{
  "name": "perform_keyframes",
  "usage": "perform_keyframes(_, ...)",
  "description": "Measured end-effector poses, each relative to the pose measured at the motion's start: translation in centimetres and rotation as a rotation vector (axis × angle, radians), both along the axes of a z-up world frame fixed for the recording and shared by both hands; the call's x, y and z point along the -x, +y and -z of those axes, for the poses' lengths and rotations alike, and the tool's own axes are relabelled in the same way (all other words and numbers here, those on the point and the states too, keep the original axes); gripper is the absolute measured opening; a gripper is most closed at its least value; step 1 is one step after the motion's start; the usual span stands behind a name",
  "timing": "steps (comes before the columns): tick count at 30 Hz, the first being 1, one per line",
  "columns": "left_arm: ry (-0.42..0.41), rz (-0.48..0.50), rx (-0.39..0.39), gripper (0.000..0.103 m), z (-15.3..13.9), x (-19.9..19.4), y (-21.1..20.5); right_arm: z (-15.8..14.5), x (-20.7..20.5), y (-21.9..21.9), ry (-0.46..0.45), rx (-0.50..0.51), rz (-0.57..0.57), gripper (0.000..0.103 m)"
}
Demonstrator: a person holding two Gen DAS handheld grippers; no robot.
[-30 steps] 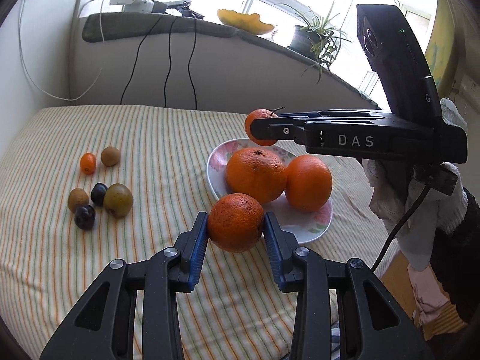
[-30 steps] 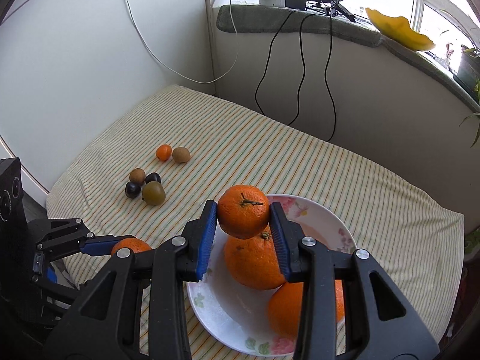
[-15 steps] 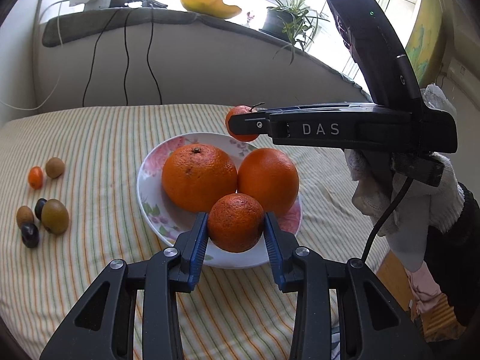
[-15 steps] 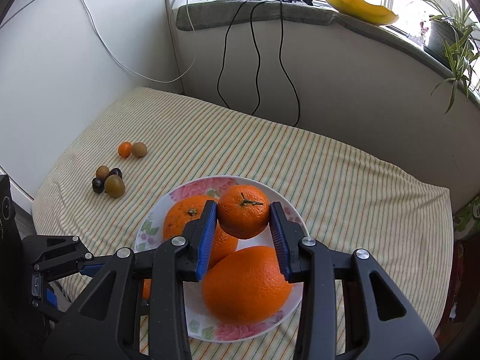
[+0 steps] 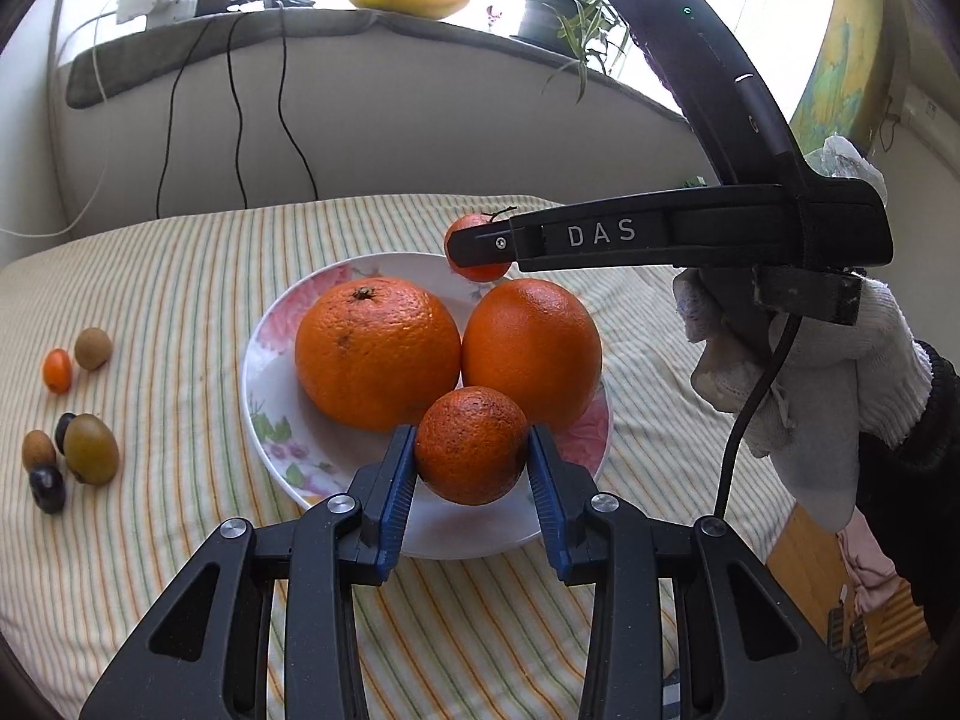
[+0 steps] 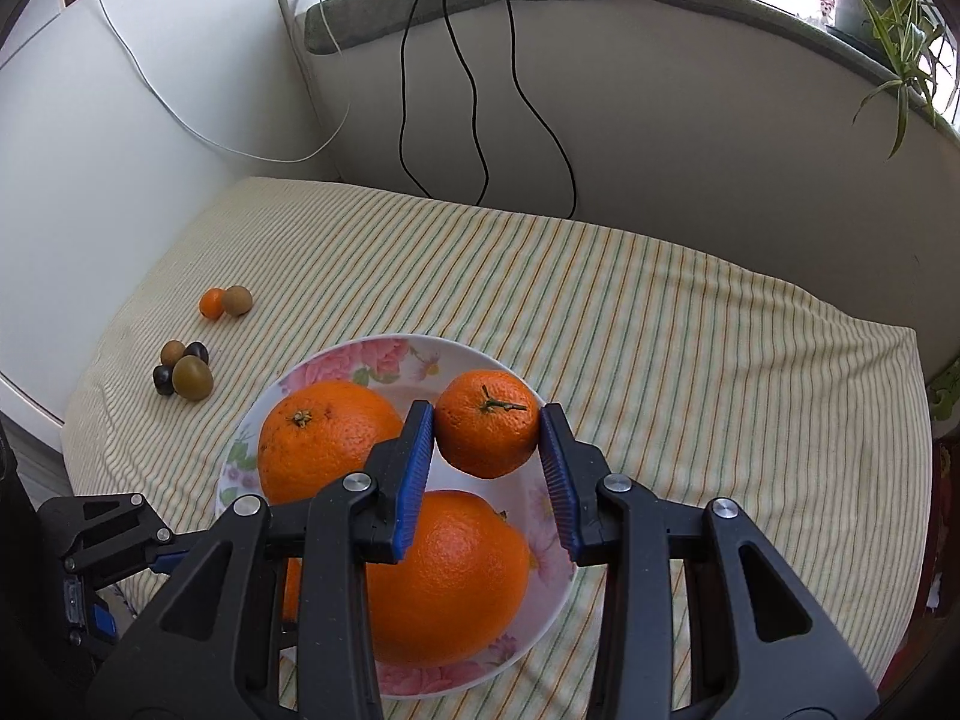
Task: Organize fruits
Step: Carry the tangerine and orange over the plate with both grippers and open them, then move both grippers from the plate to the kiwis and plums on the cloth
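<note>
A white floral plate (image 5: 270, 420) (image 6: 384, 360) on the striped cloth holds two large oranges (image 5: 377, 354) (image 5: 531, 351). My left gripper (image 5: 471, 450) is shut on a small dark-orange mandarin (image 5: 471, 445) over the plate's near rim. My right gripper (image 6: 487, 426) is shut on a stemmed mandarin (image 6: 487, 423) above the plate's far side; it also shows in the left wrist view (image 5: 480, 272).
Several small fruits lie left of the plate: a tiny orange one (image 5: 57, 370), brown kiwi-like ones (image 5: 93, 348) (image 5: 90, 449) and dark plums (image 5: 48, 489). Black cables (image 6: 468, 90) hang down the back wall. A potted plant (image 5: 552, 12) stands on the sill.
Both grippers moved over the plate with their mandarins. The left mandarin went from beside the plate to above its near rim; the right one shifted toward the plate's far side.
</note>
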State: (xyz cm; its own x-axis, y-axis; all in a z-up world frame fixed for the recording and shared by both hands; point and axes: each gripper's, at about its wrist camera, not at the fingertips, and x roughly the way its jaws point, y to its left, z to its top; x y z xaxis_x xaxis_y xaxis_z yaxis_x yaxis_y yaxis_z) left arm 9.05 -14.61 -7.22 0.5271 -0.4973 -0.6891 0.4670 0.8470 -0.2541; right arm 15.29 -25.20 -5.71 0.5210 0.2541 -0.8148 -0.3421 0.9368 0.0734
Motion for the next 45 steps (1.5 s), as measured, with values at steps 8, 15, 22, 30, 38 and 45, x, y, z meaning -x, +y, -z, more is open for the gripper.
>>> perform_keyframes(8,-0.004,0.001,-0.012,0.036,-0.3,0.3,0.0,0.3,-0.2,0.1,0.005,-0.009,-0.001,0.038)
perform_keyframes(15,-0.035,-0.011,-0.013,0.053,-1.1,0.7,0.3,0.4,-0.1,0.0,0.001,-0.001,0.014,0.052)
perform_keyframes(22,-0.037,-0.024,0.008,0.060,-1.1,0.9,1.2,-0.8,0.2,-0.2,-0.035,-0.021,0.028,0.071)
perform_keyframes(30,-0.039,-0.044,0.030,0.060,-0.9,1.2,2.4,-1.4,1.0,0.5,-0.053,-0.029,0.009,0.072)
perform_keyframes(38,-0.031,-0.122,0.033,0.060,-0.7,0.9,5.9,-2.5,1.7,2.5,-0.084,-0.032,-0.045,0.072)
perform_keyframes(45,-0.023,-0.228,0.033,0.060,-0.4,1.2,10.8,-2.7,2.0,5.5,-0.082,-0.034,-0.115,0.072)
